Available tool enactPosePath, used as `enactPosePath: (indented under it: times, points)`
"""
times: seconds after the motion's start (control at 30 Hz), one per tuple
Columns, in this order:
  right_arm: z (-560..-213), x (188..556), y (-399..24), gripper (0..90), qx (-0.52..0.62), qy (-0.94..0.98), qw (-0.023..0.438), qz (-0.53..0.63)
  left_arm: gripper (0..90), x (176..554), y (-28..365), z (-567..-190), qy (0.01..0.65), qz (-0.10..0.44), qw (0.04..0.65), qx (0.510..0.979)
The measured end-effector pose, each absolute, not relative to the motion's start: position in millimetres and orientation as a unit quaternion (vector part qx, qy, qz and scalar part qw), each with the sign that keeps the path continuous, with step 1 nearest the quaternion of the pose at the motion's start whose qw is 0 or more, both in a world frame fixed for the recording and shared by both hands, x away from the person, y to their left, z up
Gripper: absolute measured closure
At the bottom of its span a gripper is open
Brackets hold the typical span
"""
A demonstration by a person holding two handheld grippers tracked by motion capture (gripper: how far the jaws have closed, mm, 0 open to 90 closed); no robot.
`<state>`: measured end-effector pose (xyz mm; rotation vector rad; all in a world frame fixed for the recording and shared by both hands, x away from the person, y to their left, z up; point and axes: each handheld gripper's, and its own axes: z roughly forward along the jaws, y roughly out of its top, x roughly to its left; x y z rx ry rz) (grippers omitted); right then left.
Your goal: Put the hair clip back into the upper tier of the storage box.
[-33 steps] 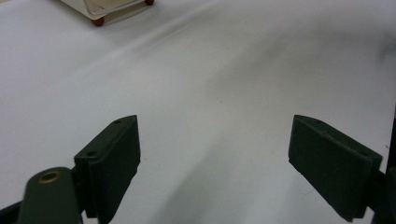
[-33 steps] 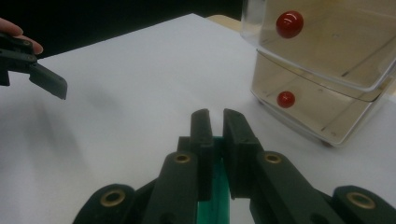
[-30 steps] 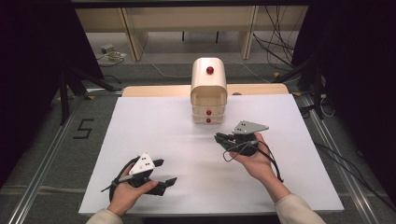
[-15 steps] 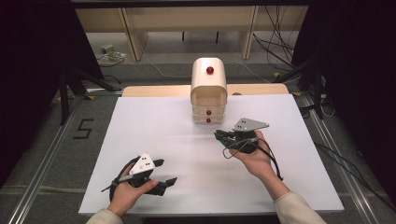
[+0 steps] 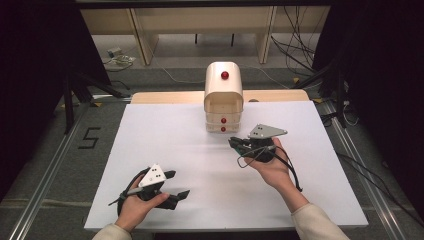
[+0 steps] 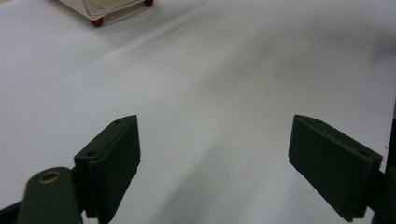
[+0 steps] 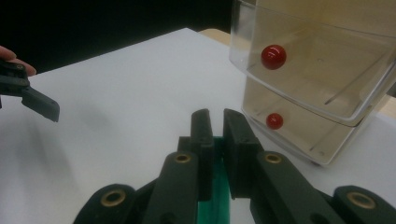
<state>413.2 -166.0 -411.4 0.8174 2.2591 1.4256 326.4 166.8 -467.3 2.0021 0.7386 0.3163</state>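
A cream drawer unit (image 5: pixel 223 95) with red knobs stands at the back middle of the white table (image 5: pixel 165 130). In the right gripper view its clear drawers (image 7: pixel 317 93) are close on the right, and the upper one juts out over the lower. My right gripper (image 5: pixel 235 145) lies just right of the unit's front, jaws shut (image 7: pixel 215 116) on a thin green piece (image 7: pixel 212 186). My left gripper (image 5: pixel 179 184) rests near the front left edge. Its jaws stand wide open (image 6: pixel 215 126) over bare table. One of its jaws (image 7: pixel 39 105) also shows at the left of the right gripper view.
A wooden board (image 5: pixel 165 97) lies under the table's far edge behind the unit. Metal rails (image 5: pixel 45 185) run along both sides of the table, with cables (image 5: pixel 295 55) on the floor beyond. The unit's foot (image 6: pixel 97 21) appears at the top left of the left gripper view.
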Motion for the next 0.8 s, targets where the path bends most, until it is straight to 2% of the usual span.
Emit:
enactPosePath:
  times: [0.8]
  points:
    - [-404.7,418.9,-160.7,83.5,0.288,0.792,0.177,0.508,16.5,326.6,167.1,-467.1,0.301,0.128,0.473,0.818]
